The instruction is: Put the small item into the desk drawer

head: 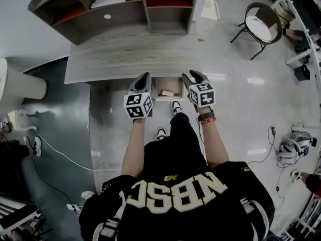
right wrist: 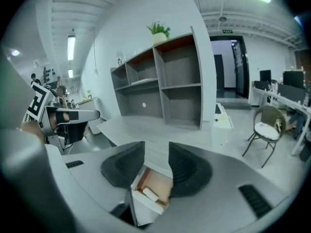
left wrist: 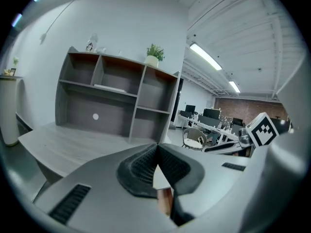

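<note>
The desk drawer (head: 167, 86) stands pulled out from under the grey wooden desk (head: 120, 59). A small pale block (head: 167, 93) lies inside it on the wooden bottom. My right gripper (head: 193, 78) hovers just right of the drawer, open, with nothing between its pads. Through its gap in the right gripper view (right wrist: 156, 155) I look down on the drawer (right wrist: 163, 181) and the small block (right wrist: 149, 194). At the drawer's left side my left gripper (head: 144, 79) is shut, its pads meeting tip to tip (left wrist: 156, 147) and holding nothing.
A grey shelf unit (head: 115, 9) with a potted plant (left wrist: 154, 55) on top stands on the back of the desk. A round-seated chair (head: 261, 26) is at the right. The person's shoes (head: 176, 106) are below the drawer. A white cable (head: 65, 154) runs over the floor at the left.
</note>
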The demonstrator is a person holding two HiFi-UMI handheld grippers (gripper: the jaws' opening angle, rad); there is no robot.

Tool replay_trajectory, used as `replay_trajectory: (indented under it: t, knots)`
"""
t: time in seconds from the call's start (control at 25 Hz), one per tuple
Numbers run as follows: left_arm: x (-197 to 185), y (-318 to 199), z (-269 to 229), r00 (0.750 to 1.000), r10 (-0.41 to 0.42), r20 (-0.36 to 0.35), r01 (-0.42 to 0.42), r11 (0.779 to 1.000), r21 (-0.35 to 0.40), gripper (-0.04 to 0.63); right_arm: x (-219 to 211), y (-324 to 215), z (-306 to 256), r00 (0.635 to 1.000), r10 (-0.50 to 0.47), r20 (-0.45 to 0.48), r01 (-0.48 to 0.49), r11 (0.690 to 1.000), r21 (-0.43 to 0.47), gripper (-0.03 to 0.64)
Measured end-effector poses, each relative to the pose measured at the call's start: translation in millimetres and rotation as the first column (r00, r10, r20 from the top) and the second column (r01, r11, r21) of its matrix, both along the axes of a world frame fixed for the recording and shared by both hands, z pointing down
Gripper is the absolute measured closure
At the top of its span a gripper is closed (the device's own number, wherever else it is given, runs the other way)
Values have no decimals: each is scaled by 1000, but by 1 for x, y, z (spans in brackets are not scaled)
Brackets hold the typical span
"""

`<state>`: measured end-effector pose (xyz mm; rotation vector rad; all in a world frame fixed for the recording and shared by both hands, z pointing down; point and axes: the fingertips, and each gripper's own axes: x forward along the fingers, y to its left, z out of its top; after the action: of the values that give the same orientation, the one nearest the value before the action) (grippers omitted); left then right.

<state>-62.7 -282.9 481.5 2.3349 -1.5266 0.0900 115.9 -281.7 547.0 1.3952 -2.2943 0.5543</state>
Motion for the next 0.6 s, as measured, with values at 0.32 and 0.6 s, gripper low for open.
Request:
replay_trajectory:
  t: [0.32,0.6]
  knots:
    - [-7,-7,-55,1000,14,1,-14,993,121,581,-8,-2,-73,997,42,71,-53,985,165,497]
    - [-16,0,-107,1000,19,1,-18,971,238,581,-19,5,-129,993,56,107,-86,950,299,552]
